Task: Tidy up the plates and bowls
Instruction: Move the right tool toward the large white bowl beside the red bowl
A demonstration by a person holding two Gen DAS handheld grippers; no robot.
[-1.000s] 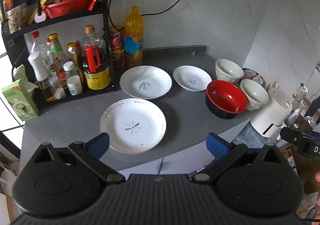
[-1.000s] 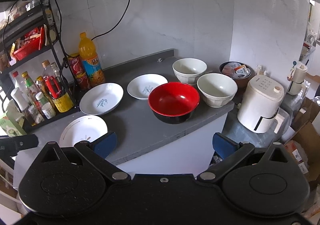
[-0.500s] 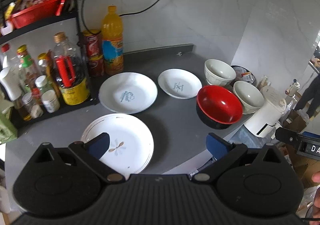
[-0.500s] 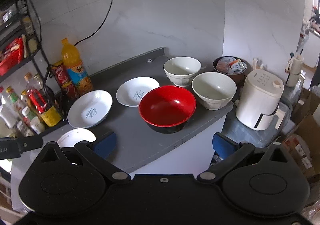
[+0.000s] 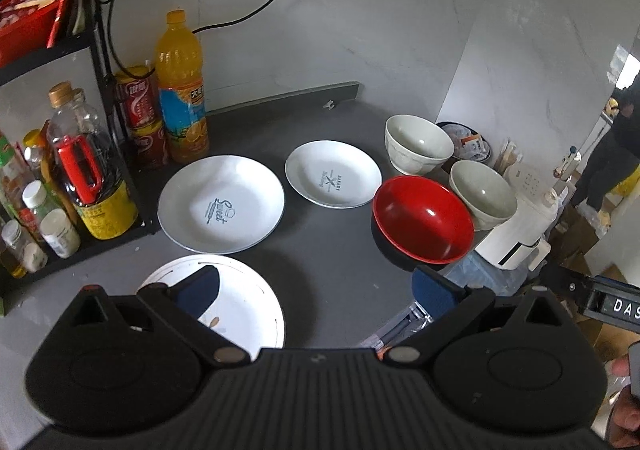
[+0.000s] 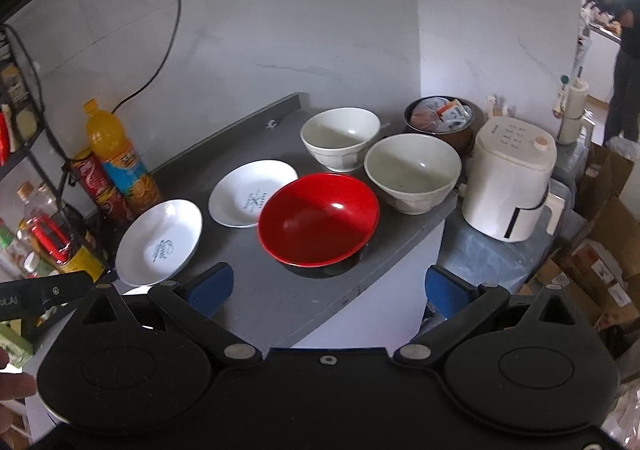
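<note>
On the grey counter (image 5: 332,250) lie a flower-print plate (image 5: 248,306) at the front, a large "Sweet" plate (image 5: 221,204) (image 6: 160,242) behind it, and a small "Bakery" plate (image 5: 333,173) (image 6: 253,198). To their right stand a red bowl (image 5: 424,218) (image 6: 319,218) and two white bowls (image 5: 418,144) (image 5: 482,194) (image 6: 340,138) (image 6: 412,172). My left gripper (image 5: 316,286) is open above the counter's front edge, its left finger over the flower plate. My right gripper (image 6: 328,286) is open, empty, in front of the red bowl.
A black rack (image 5: 100,62) with bottles, a red-handled oil bottle (image 5: 86,178), cans and an orange juice bottle (image 5: 182,90) fills the left. A white appliance (image 6: 510,182) and a dark bowl of packets (image 6: 440,116) sit right of the counter. Cardboard boxes (image 6: 600,246) lie below; a person (image 6: 628,38) stands far right.
Both grippers have shifted rightward and slightly closer to the counter; the dishes appear further left and lower in view. Nothing was picked up and no dish has moved.
</note>
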